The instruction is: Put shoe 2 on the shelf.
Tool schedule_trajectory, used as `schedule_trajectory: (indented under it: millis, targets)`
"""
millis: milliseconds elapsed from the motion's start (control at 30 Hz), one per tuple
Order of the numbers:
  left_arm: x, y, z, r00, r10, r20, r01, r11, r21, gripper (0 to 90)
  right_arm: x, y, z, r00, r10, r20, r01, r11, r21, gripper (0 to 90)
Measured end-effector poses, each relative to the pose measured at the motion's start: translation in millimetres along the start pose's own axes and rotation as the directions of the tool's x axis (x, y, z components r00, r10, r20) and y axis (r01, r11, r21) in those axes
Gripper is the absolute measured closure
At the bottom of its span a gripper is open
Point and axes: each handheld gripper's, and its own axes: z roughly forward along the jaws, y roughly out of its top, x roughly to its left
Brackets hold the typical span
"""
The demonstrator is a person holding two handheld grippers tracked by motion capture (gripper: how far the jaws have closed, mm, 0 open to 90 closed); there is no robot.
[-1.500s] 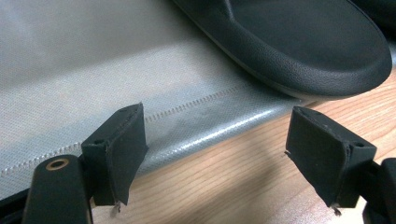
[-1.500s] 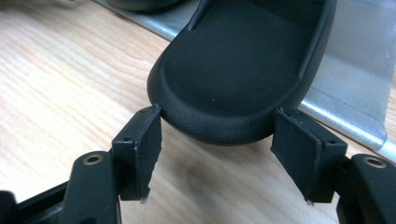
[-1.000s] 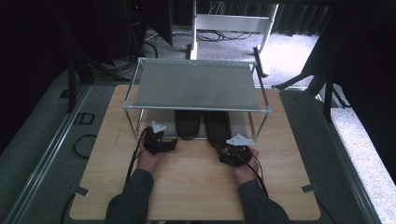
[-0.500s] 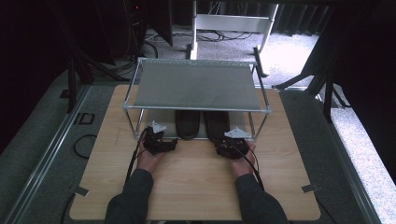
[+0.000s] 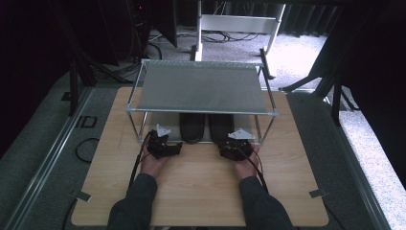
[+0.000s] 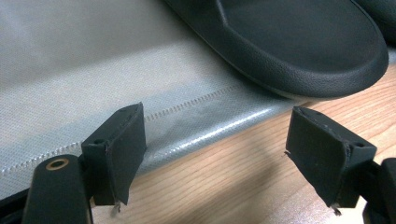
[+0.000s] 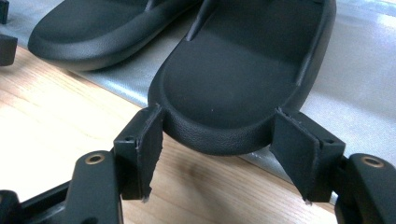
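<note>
Two black slippers are seen side by side on the grey bottom shelf (image 5: 158, 125) of a metal rack (image 5: 201, 88), which stands on a wooden table (image 5: 201, 191).

In the high view, the left slipper (image 5: 192, 127) and right slipper (image 5: 220, 127) are placed under the rack's top shelf, heels toward the person at approx. 6 o'clock.

The left gripper (image 5: 167, 143) is held at approx. 8 o'clock of the left slipper, near the rack's front edge. In the left gripper view its jaws are spread wide w/ nothing between them; bare table and the shelf's edge are seen in the gap. The left slipper (image 6: 299, 42) lies ahead at approx. 1 o'clock, apart from both pads.

The right gripper (image 5: 234, 146) is held at approx. 5 o'clock of the right slipper. In the right gripper view the heel of the right slipper (image 7: 243, 79) is seen between the jaws, which stand wide, one pad at each side of the heel. Whether the pads press on the rubber or just sit beside it can't be told. The left slipper (image 7: 102, 28) is seen at approx. 10 o'clock there.

Both grippers are held by hands (image 5: 152, 165) w/ dark sleeves (image 5: 136, 201).
</note>
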Motion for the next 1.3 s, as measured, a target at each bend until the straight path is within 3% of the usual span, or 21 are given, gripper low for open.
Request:
schedule_trajectory:
  millis: [733,1167,1300]
  targets:
    - [0.0,0.0,-0.1,1.0,0.002,0.0,-0.002,1.0,0.0,20.9,16.3,5.5,7.5,0.9966,-0.053,-0.063,0.052,0.999,-0.011,39.3]
    - [-0.8,-0.3,-0.7,1.0,0.006,-0.005,-0.006,1.0,-0.001,20.9,13.4,6.0,9.1,0.9975,-0.052,-0.047,0.052,0.999,-0.005,42.5]
    - [-0.7,-1.1,-2.0,1.0,0.003,-0.004,-0.003,1.0,-0.009,20.9,12.8,4.8,1.9,0.9971,-0.062,-0.044,0.062,0.998,-0.007,42.2]
